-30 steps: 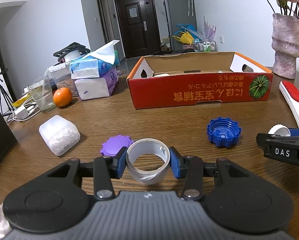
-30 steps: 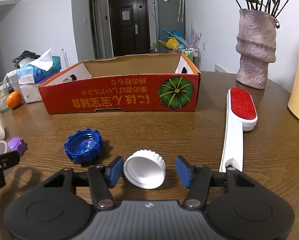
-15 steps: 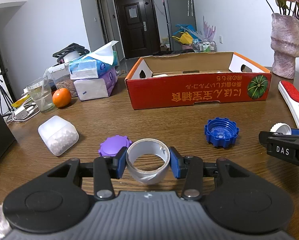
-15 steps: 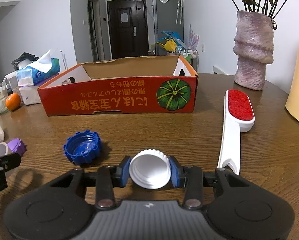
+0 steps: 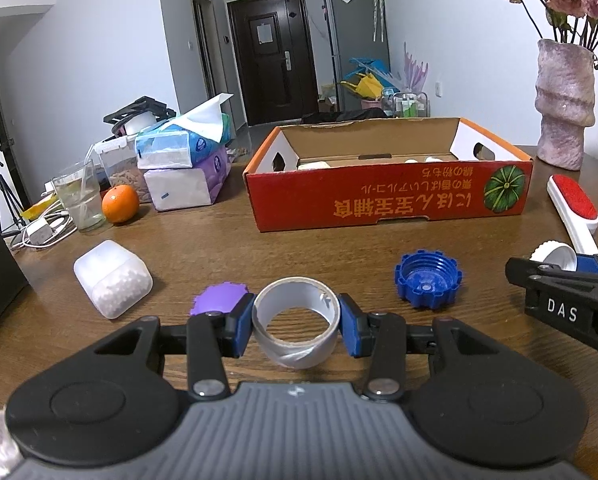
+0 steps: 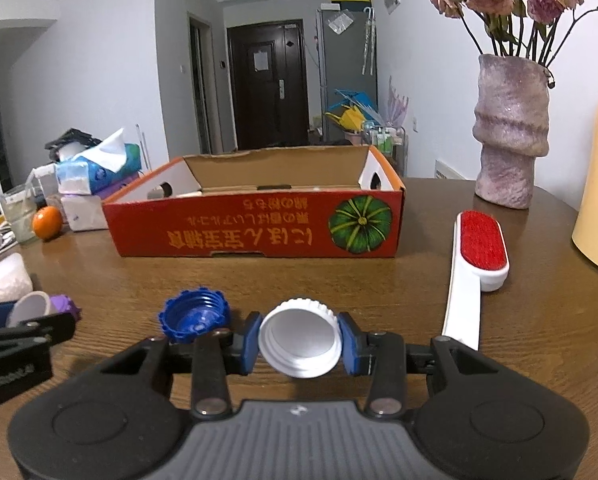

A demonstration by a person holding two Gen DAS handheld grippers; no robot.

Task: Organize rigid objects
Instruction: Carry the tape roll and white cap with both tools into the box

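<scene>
My left gripper is shut on a grey tape roll, held just above the wooden table. My right gripper is shut on a white ribbed cap, whose hollow side tilts toward the camera. A blue cap lies open side up between the two grippers. Just behind my left fingers sits a purple cap. The red cardboard box stands open farther back, with a few pale items inside. In the left wrist view, the right gripper shows at the right edge.
A white and red lint brush lies to the right. A white bead-filled container sits at the left. Tissue packs, a glass and an orange stand back left. A vase stands back right.
The right jaws closed onto the white cap, which now sits tilted and slightly raised between the pads. The left gripper kept still with the tape roll.
</scene>
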